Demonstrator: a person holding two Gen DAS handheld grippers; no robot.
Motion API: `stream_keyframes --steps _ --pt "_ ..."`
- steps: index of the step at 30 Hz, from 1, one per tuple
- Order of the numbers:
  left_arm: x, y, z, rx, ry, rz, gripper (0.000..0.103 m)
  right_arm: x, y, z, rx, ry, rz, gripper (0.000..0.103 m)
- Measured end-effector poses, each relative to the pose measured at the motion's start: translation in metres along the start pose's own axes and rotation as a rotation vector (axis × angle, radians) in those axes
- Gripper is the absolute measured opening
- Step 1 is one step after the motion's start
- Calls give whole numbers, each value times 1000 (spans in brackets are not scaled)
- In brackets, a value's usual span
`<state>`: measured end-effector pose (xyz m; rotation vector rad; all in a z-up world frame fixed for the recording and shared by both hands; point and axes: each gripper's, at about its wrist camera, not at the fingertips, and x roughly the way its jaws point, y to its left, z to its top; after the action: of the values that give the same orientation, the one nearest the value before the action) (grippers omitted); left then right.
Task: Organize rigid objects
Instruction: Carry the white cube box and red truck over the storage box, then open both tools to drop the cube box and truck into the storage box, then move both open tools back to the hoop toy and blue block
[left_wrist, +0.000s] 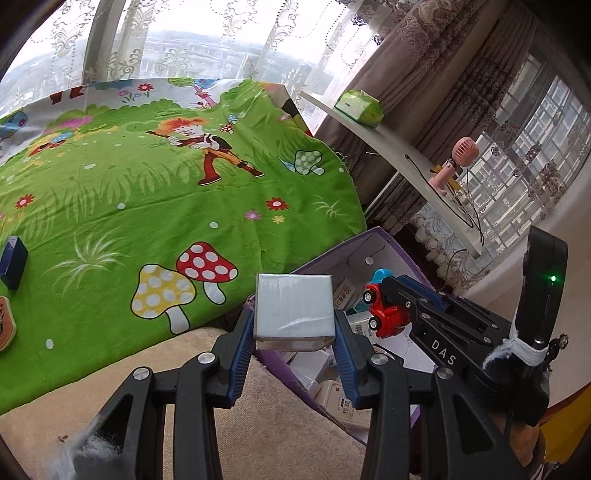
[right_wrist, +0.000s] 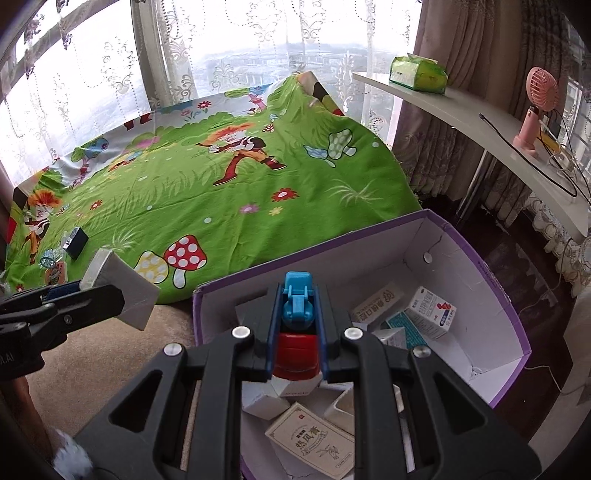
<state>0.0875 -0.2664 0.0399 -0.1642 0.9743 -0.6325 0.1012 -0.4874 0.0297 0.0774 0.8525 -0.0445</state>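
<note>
The letters "DAS" show in white on the side of your right gripper (left_wrist: 384, 299), and the beige carton (right_wrist: 309, 443) nearest you in the purple box (right_wrist: 491, 266) carries large Chinese characters; the other printed cartons (right_wrist: 430, 312) in there are too small to read. Your left gripper (left_wrist: 294, 332) pinches a pale grey block (left_wrist: 294, 308), its face wrapped in shiny film, just at the near left rim of the box, over the tan carpet (left_wrist: 277, 424). Your right gripper's pads press on a toy car (right_wrist: 297, 332), red body with a blue top and white-hubbed wheels, held above the box's open inside. The box stands on the carpet at the near right edge of a green cartoon sheet (left_wrist: 147, 192) printed with mushrooms and a running figure. Its white interior is cluttered near you and bare toward the far wall. On the sheet, far left, lies a dark blue box (left_wrist: 13, 262), with wide open cloth between it and the purple box. To the right, a white shelf (right_wrist: 461, 99) holds a green tissue pack (right_wrist: 419, 74) and a pink fan (right_wrist: 535, 107); dark floor runs between shelf and box
</note>
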Motion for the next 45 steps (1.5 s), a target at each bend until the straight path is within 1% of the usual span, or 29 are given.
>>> stream_keyframes --steps 4,8,9,10,11,13,16,22,29,31,33,37,45 --pt "8 -14 2 32 10 -19 42 0 -19 3 37 -10 -22 21" --pt "13 -26 4 65 15 -55 42 -2 -34 9 67 -31 -39 21" --pt "15 -28 4 67 16 -69 44 -3 -37 10 73 -35 -44 21" --pt "18 -30 5 70 24 -73 47 -3 -41 12 81 -41 -42 21" --pt "19 -30 5 73 30 -64 49 -4 -43 13 88 -51 -40 21" --pt "19 -28 4 60 28 -64 52 -4 -45 14 90 -53 -52 24" --pt "16 -22 5 32 23 -66 52 -3 -47 13 94 -45 -53 24" --pt "11 -17 4 16 9 -67 52 -1 -49 14 107 -36 -58 24" --pt "-2 -7 3 -9 -20 -59 52 -3 -49 14 108 -35 -68 24" --pt "-8 -2 3 -18 -33 -53 52 -3 -48 15 109 -31 -70 26" --pt "-13 4 3 -32 -48 -46 52 -4 -46 15 109 -33 -69 33" --pt "-22 16 2 -62 -67 -31 52 -7 -37 16 91 -37 -60 34" --pt "-37 39 -2 -102 -87 -1 52 -9 -15 17 49 -35 -42 40"
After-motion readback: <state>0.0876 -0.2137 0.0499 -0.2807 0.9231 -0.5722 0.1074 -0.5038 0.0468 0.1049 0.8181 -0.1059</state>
